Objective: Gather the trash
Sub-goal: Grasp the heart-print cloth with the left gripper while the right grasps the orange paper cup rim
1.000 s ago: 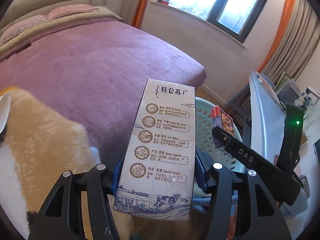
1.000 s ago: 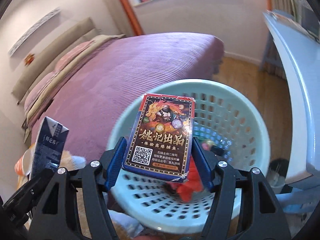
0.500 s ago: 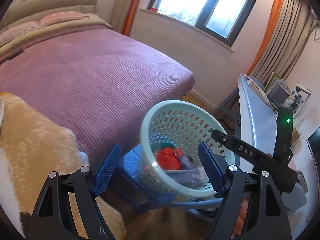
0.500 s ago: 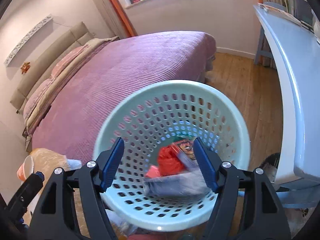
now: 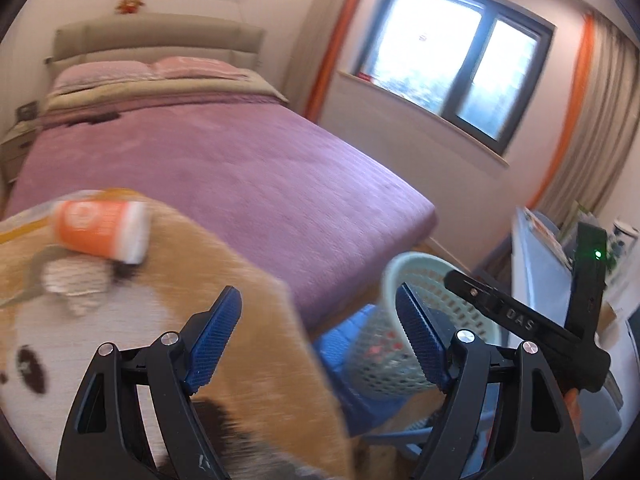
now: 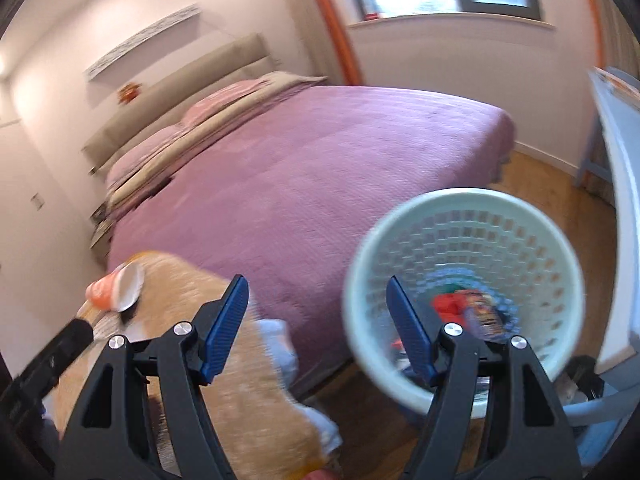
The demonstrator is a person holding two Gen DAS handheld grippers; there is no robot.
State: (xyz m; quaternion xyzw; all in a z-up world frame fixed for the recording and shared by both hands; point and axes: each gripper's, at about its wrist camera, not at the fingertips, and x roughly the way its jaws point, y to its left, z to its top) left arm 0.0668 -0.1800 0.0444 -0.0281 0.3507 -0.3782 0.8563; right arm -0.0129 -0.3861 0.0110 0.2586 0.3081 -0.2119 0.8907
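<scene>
A pale green mesh basket point(image 6: 552, 248) stands on a blue stool point(image 5: 348, 340) beside the bed; it holds red trash and a card box point(image 6: 484, 316). The basket also shows in the left wrist view point(image 5: 416, 264). An orange and white paper cup point(image 5: 100, 232) lies on its side on an orange plush blanket point(image 5: 224, 280); it also shows in the right wrist view point(image 6: 116, 290). My left gripper point(image 5: 318, 340) is open and empty above the blanket's edge. My right gripper point(image 6: 318, 326) is open and empty, left of the basket. Both views are blurred.
A large bed with a purple cover point(image 5: 224, 160) fills the middle. A pale desk edge point(image 6: 624, 184) runs along the right. Wooden floor point(image 6: 560, 188) shows between bed and desk. The window point(image 5: 452, 60) is at the back.
A second ago the left gripper held a milk carton and the right a card box; both were let go into the basket. Both grippers have since swung left, bringing the cup into view.
</scene>
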